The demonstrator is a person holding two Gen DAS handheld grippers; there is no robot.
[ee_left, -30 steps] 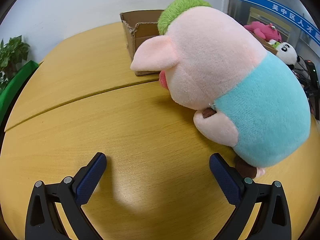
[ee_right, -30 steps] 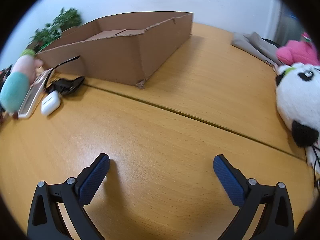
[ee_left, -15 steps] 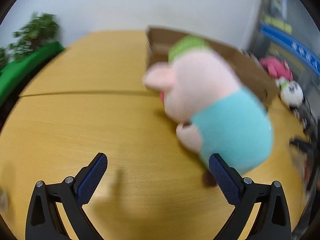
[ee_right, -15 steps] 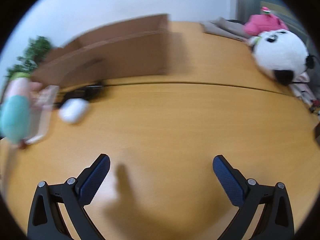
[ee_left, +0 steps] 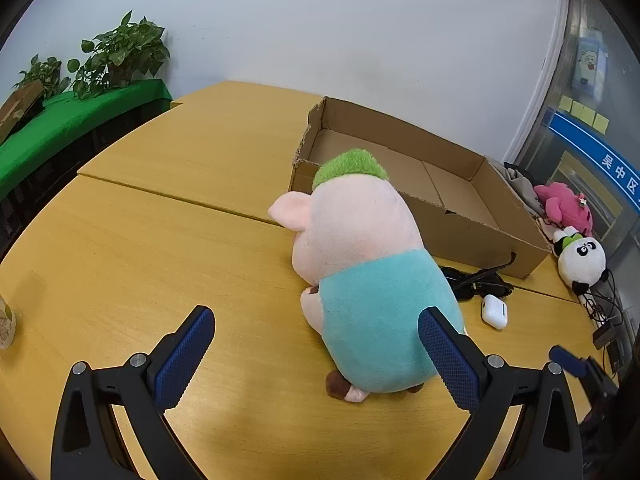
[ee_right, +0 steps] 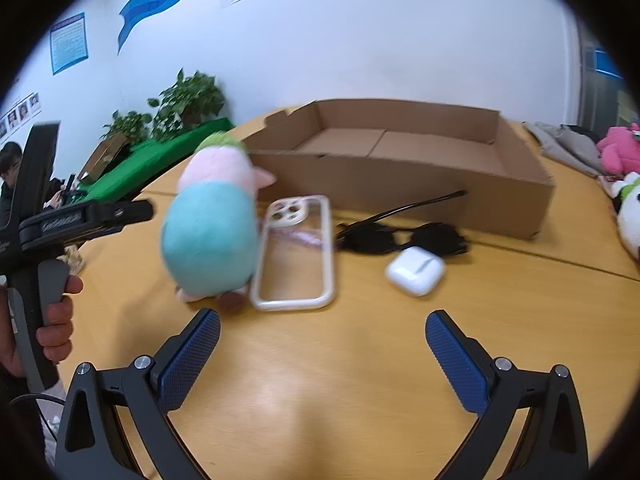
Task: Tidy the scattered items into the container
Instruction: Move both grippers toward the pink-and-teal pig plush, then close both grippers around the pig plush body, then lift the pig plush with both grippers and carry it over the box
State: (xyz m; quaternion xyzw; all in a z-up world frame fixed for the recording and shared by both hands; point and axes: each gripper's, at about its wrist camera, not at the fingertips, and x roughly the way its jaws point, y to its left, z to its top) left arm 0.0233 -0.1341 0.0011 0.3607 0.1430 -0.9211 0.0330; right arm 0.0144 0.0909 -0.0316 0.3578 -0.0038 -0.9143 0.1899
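Cardboard box (ee_left: pixel 416 196), open-topped, shallow and long, lying on the wooden desk (ee_left: pixel 160 240) toward its far edge; long axis parallel to that edge; interior bare as far as shown.

Plush pig (ee_left: pixel 360 276), pink body, teal shirt, green tuft: upright on the desk just in front of the box's left end, long axis vertical, back toward the left camera, snout toward the box wall. It looks to touch that wall, though I cannot tell for certain.

Phone case (ee_right: pixel 294 252), clear with pale rim: flat on the desk, its left edge against the pig's right side, long axis running from near edge toward the box, camera cut-out at the box end.

Sunglasses (ee_right: pixel 400 236), black: in front of the box's near wall, right of the case, lenses down, one arm raised toward the box.

Earbud case (ee_right: pixel 415 270), white: just in front of the sunglasses, apart from the phone case.

Left gripper (ee_left: pixel 316 356): jaws spread wide, nothing between them; right pad level with the pig's teal back, contact not clear.

Right gripper (ee_right: pixel 322 360): jaws spread wide over bare desk, short of the phone case and earbud case, holding nothing.

Panda plush (ee_left: pixel 582 260) and pink plush (ee_left: pixel 564 210): at the desk's right edge, beyond the box's right end.

Potted plants (ee_left: pixel 120 56) on a green-covered surface beyond the desk's left edge.
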